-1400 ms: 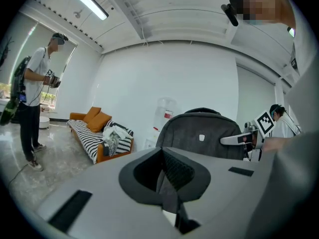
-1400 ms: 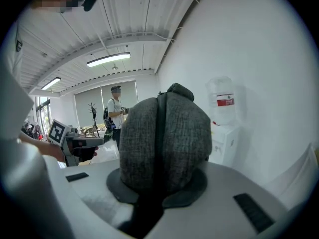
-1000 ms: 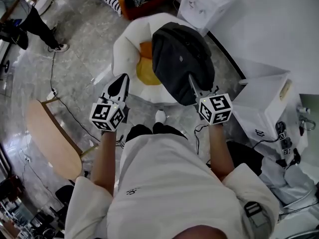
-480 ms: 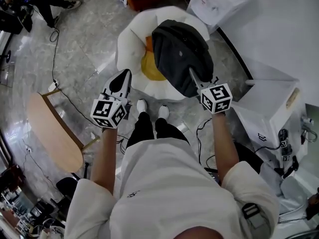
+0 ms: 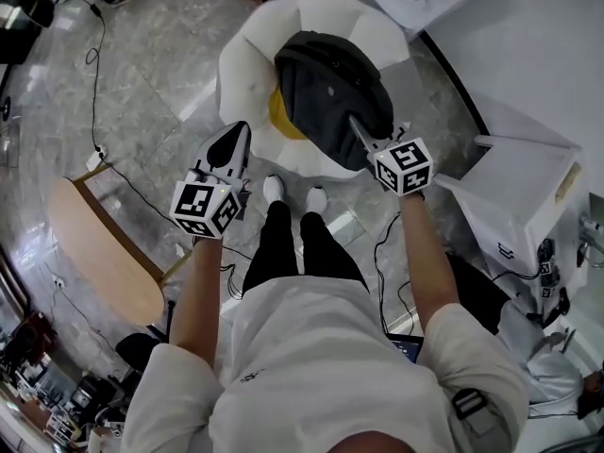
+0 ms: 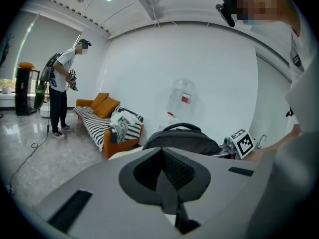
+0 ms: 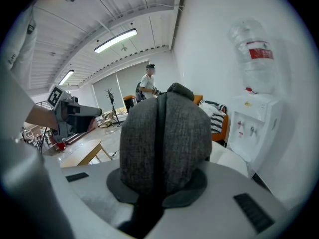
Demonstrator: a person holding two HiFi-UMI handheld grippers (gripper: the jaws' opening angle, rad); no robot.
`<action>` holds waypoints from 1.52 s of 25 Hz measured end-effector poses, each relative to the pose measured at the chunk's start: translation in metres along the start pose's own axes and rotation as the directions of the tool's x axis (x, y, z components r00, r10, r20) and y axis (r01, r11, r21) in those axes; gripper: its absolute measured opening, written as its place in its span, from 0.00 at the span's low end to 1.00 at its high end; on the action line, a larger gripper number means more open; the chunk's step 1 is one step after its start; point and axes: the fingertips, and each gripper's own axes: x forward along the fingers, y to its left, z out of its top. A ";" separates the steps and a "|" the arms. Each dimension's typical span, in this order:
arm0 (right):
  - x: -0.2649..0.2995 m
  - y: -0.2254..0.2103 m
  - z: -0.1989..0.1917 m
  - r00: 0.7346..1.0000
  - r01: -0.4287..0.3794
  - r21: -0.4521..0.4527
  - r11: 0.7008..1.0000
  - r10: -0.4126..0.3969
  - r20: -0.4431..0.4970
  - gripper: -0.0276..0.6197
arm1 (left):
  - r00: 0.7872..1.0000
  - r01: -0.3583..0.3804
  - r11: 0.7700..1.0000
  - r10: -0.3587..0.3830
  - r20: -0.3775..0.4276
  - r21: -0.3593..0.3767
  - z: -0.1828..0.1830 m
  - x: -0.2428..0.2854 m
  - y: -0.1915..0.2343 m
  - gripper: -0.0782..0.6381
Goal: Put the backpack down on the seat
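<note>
Head view: right gripper (image 5: 359, 128) is clamping narrow on the dark grey backpack (image 5: 330, 83), with its pads pinching a fold of woven fabric at the bag's near edge. The backpack is bulging and rounded, and its top loop handle (image 6: 182, 127) is showing in the left gripper view. It's sitting over the white petal-shaped seat (image 5: 247, 64), straight ahead of the right jaws, covering most of the yellow centre cushion (image 5: 276, 121). Can't tell if its weight is resting there. Left gripper (image 5: 236, 138) is hovering empty by the seat's near rim, jaws together. Grey marbled floor (image 5: 160, 45) is running under both tools. A cable (image 5: 99, 130) is trailing left of the left gripper, with a wooden table (image 5: 94, 253) further left and behind. A water dispenser (image 7: 251, 128) is standing right of the right gripper, and a striped sofa (image 6: 99, 121) is sitting beyond the seat.
</note>
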 end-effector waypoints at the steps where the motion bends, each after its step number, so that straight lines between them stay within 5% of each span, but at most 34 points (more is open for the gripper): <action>1: 0.007 0.000 -0.007 1.000 -0.003 0.003 1.000 0.003 -0.003 0.15 | 1.000 0.002 1.000 -0.002 -0.007 0.000 -0.006 0.004 0.003 0.13; 25: 0.190 -0.030 -0.174 0.977 -0.199 0.135 0.971 0.207 -0.047 0.15 | 0.992 0.069 0.998 -0.070 -0.109 -0.013 -0.167 0.126 0.054 0.13; 33: 0.227 -0.047 -0.201 0.972 -0.226 0.225 0.948 0.234 -0.010 0.15 | 0.993 0.074 0.997 -0.075 -0.091 -0.013 -0.193 0.144 0.076 0.13; 38: 0.248 -0.067 -0.218 0.969 -0.225 0.193 0.955 0.239 -0.055 0.14 | 0.994 0.088 0.996 -0.088 -0.069 -0.014 -0.201 0.159 0.081 0.13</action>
